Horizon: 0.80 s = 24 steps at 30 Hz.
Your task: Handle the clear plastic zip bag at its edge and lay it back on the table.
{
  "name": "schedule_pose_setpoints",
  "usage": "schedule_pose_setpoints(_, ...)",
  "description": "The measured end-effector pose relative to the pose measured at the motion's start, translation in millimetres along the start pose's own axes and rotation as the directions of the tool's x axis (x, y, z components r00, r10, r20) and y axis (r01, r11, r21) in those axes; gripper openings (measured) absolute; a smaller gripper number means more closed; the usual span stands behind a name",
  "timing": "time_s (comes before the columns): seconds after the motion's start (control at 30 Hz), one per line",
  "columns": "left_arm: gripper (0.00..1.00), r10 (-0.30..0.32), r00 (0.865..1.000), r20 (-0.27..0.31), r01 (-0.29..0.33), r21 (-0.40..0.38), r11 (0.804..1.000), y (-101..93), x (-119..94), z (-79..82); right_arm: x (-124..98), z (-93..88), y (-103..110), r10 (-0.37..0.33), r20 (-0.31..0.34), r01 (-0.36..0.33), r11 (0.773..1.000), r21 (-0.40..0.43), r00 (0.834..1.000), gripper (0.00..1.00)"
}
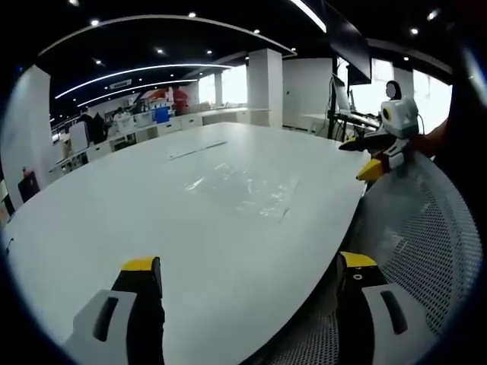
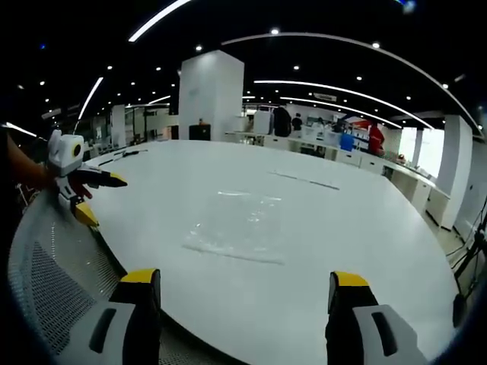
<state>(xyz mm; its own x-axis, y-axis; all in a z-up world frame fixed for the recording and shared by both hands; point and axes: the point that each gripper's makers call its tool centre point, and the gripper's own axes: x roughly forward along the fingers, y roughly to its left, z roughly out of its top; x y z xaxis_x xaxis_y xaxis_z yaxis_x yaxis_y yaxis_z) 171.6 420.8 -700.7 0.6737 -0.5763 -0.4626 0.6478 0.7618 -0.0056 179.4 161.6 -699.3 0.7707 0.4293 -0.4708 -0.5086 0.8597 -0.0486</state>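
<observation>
Two hand-held grippers hang with jaws spread wide and nothing between them: the left gripper (image 1: 247,277), black jaws tipped in yellow, looks across the near rim of a large white oval table (image 1: 114,205), while the right gripper (image 2: 245,289), equally released, faces the same table from just off its rounded edge. Each shows in the other's view as a white-bodied tool with yellow-tipped jaws poised apart beside the table's rim, the right one above a grey mesh chair back (image 1: 426,243). The clear plastic zip bag (image 2: 240,226) lies flat on the tabletop, a little way in from the near edge and well apart from both sets of jaws, its crinkled film catching the ceiling lights; in the left gripper view the same bag (image 1: 243,190) sits toward the table's middle. The step in hand appears to be the approach. To do it well, a jaw should come in low along the tabletop toward the bag's nearest edge, sliding one finger under the film so the pinch takes only the border, not a bunched handful; the slick, limp plastic may skate ahead of a hurried push. A thin pale strip lies farther back on the table. No brand, label or writing can be read on the bag or the grippers.
</observation>
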Motion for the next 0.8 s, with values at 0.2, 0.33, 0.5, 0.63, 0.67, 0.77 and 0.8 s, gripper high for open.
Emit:
schedule_pose_setpoints(0.2, 0.95, -0.003, 1.0, -0.002, 0.003, -0.002, 1.0, 0.0, 0.1, -0.6, 0.0, -0.4, -0.7, -0.002, 0.0, 0.002, 1.0, 0.0, 1.0, 0.91)
schedule_pose_setpoints(0.33, 0.95, -0.003, 1.0, -0.003, 0.003, -0.003, 1.0, -0.2, 0.1, -0.8, 0.0, 0.0, -0.3, -0.002, 0.0, 0.002, 1.0, 0.0, 1.0, 0.91)
schedule_pose_setpoints(0.5, 0.95, -0.004, 1.0, -0.002, 0.004, -0.004, 1.0, 0.1, 0.2, -1.0, 0.2, -0.6, -0.6, -0.002, -0.001, 0.002, 1.0, 0.001, 1.0, 0.91)
schedule_pose_setpoints(0.63, 0.95, -0.008, 1.0, -0.004, 0.008, -0.002, 1.0, -0.3, 0.5, -1.0, 0.4, -1.6, -1.3, -0.002, -0.004, 0.002, 1.0, 0.002, 1.0, 0.91)
schedule_pose_setpoints(0.67, 0.95, -0.009, 1.0, -0.005, 0.008, -0.002, 1.0, -0.6, 0.5, -0.9, 0.5, -1.9, -1.6, -0.002, -0.005, 0.002, 1.0, 0.002, 1.0, 0.92)
schedule_pose_setpoints(0.77, 0.95, -0.011, 1.0, -0.006, 0.011, -0.001, 1.0, -0.7, 0.5, -1.2, 0.3, -2.4, -3.0, -0.007, -0.008, 0.007, 1.0, 0.01, 1.0, 0.92)
schedule_pose_setpoints(0.8, 0.95, -0.012, 1.0, -0.007, 0.012, -0.001, 1.0, -0.6, 0.5, -1.4, 0.1, -2.3, -3.1, -0.009, -0.007, 0.009, 1.0, 0.012, 1.0, 0.92)
